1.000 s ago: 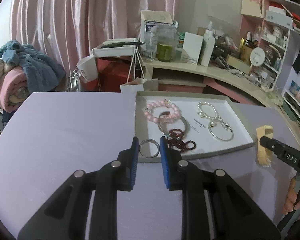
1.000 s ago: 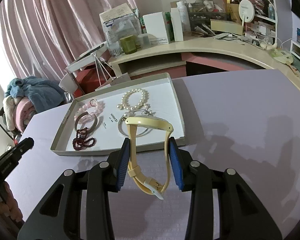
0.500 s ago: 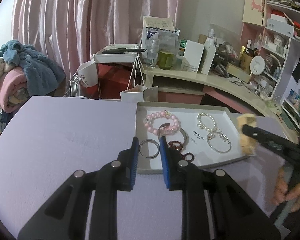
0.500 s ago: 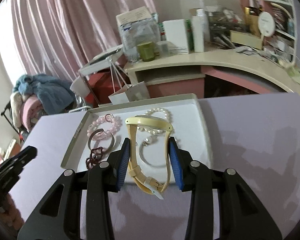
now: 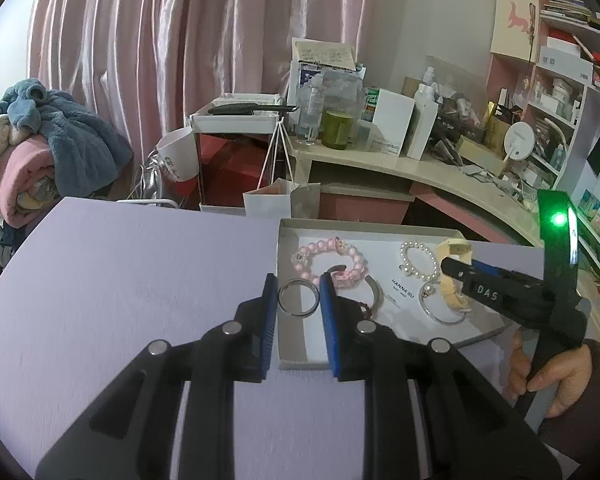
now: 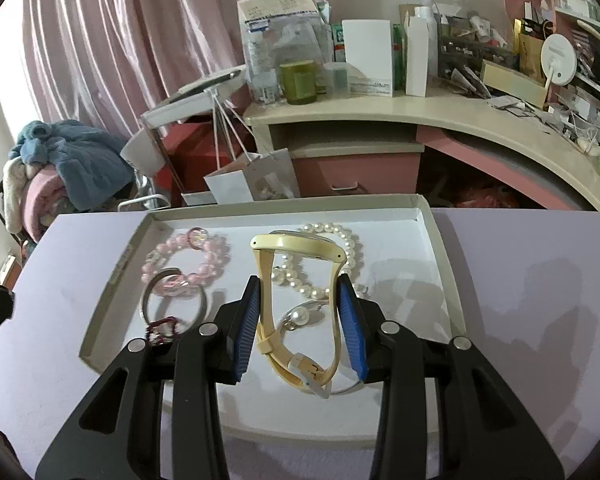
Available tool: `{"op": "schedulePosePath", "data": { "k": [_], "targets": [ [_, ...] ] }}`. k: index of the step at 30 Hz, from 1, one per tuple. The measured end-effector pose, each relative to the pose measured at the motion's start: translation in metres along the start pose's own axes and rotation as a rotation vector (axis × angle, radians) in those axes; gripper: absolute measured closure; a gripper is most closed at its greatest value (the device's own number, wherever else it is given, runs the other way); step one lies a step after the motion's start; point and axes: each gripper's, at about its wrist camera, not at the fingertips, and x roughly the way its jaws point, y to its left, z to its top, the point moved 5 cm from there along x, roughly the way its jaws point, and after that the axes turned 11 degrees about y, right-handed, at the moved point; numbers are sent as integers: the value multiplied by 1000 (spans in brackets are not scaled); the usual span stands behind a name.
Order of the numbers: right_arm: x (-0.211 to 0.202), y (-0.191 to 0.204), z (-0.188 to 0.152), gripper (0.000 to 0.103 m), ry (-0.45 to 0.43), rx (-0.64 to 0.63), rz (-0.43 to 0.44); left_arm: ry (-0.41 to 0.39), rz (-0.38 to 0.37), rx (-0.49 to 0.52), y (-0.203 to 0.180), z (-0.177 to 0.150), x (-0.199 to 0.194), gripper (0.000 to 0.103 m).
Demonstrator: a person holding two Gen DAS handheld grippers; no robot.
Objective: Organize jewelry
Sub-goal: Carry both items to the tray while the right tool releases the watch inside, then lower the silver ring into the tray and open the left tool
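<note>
My left gripper (image 5: 299, 302) is shut on a silver ring (image 5: 299, 299) and holds it over the near left edge of the grey tray (image 5: 364, 230). My right gripper (image 6: 299, 307) is shut on a cream-yellow watch (image 6: 296, 246) and holds it above the tray (image 6: 112, 280); it also shows in the left wrist view (image 5: 454, 270). In the tray lie a pink bead bracelet (image 6: 186, 256), a pearl bracelet (image 6: 332, 258), a silver bangle (image 6: 172, 300), a dark red bead piece (image 6: 162, 326) and a silver bangle with a pearl (image 6: 300, 316).
The tray sits on a lilac table (image 5: 120, 280). Behind it stand a cluttered beige desk (image 6: 380, 108), a white paper bag (image 6: 252, 180) and pink curtains (image 5: 160, 40). A pile of blankets (image 5: 40, 148) lies at the far left.
My right gripper has moved forward and left with the watch, from before the tray's front edge to over its middle. My left gripper has moved forward with the ring to the tray's edge.
</note>
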Motion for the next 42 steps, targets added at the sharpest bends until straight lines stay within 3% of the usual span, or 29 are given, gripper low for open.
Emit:
{"op": "schedulePosePath", "data": {
  "k": [5, 14, 22, 29, 42],
  "targets": [
    [-12, -5, -2, 41, -35, 19, 6, -3, -10, 4, -2, 5, 4, 82],
    [-30, -25, -25, 41, -33, 86, 6, 29, -71, 19, -19, 12, 20, 82],
    [-47, -31, -43, 40, -66, 92, -41, 72, -172, 58, -60, 24, 58, 82],
    [-49, -37, -45, 38, -77, 104, -58, 116, -190, 139, -93, 26, 92, 82],
    [-48, -44, -50, 38, -73, 149, -46, 110, -229, 180, -117, 25, 98, 81]
  ]
}}
